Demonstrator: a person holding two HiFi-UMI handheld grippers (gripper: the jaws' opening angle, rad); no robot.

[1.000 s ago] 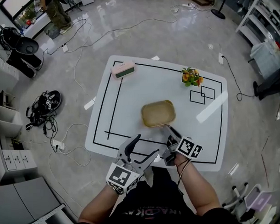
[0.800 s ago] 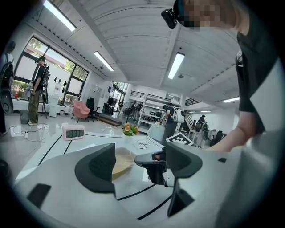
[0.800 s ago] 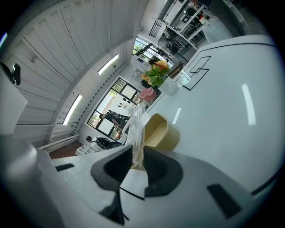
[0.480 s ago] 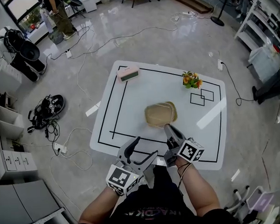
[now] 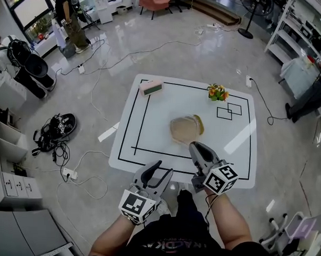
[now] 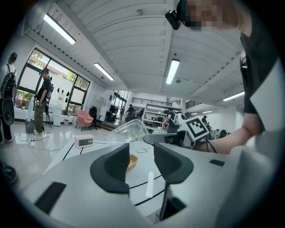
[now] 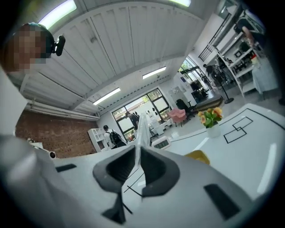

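My right gripper (image 5: 197, 151) is shut on the rim of a clear plastic lid (image 5: 182, 130) and holds it in the air over the white table (image 5: 150, 130). Part of a yellow bowl (image 5: 198, 123) shows from under the lid. In the right gripper view the lid (image 7: 142, 127) stands edge-on between the jaws, with the bowl (image 7: 198, 156) beyond. My left gripper (image 5: 159, 173) hovers open at the table's near edge and holds nothing. The left gripper view shows the lid (image 6: 127, 132), the bowl (image 6: 132, 161) and my left gripper (image 6: 141, 153).
A pink digital clock (image 5: 151, 88) sits at the table's far left corner and a small flower pot (image 5: 217, 92) at the far right. Black lines mark the tabletop. Cables and a black bag (image 5: 55, 128) lie on the floor to the left. People stand far off.
The right gripper has risen with the clear lid, which now hangs above the bowl. The left gripper's jaws stand closer together than before. The table looks farther below.
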